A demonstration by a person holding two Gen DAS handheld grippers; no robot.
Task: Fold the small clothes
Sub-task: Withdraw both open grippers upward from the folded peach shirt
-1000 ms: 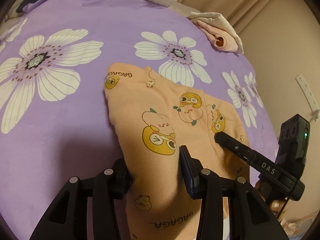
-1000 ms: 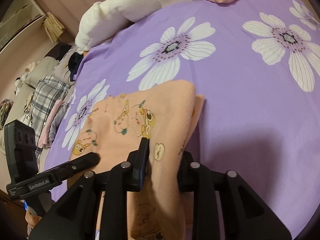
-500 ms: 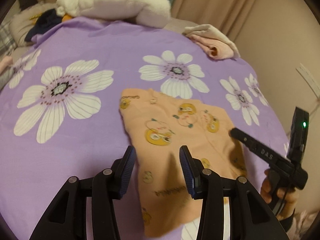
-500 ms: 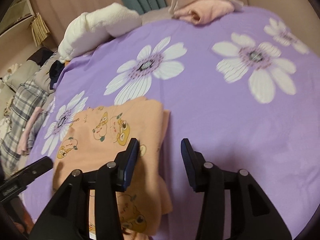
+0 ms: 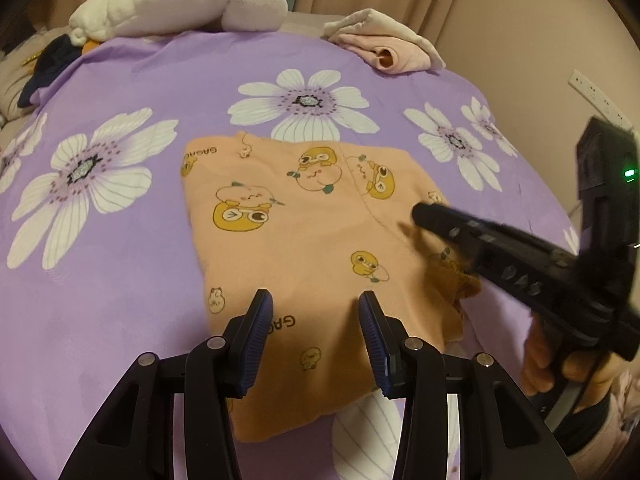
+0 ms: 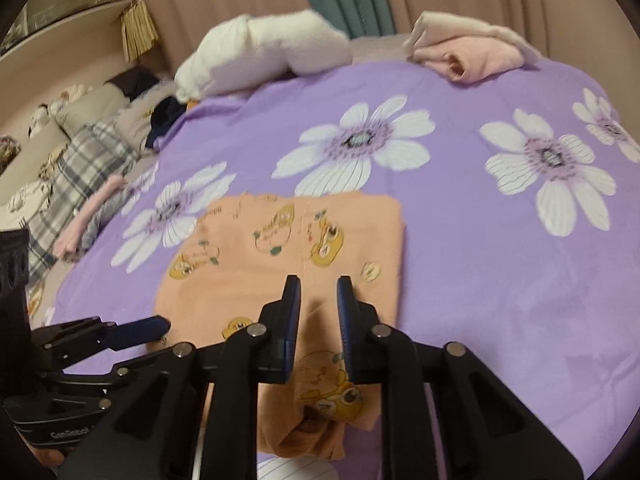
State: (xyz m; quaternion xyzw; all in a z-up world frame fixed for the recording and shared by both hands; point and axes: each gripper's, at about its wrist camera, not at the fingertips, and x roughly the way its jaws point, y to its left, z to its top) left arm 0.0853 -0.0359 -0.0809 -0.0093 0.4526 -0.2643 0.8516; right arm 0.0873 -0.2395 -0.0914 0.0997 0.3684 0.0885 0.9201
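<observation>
Both hand-held grippers, left and right, hover jaws apart (gripping nothing) above the folded garment on the bed.

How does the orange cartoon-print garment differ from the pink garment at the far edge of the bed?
The orange cartoon-print garment lies spread flat mid-bed, below both grippers; the pink garment sits bunched at the far edge. The orange one carries duck and fruit prints; the pink one looks plain and lies with a cream cloth. Both rest on the purple floral bedspread, and neither is gripped.
</observation>
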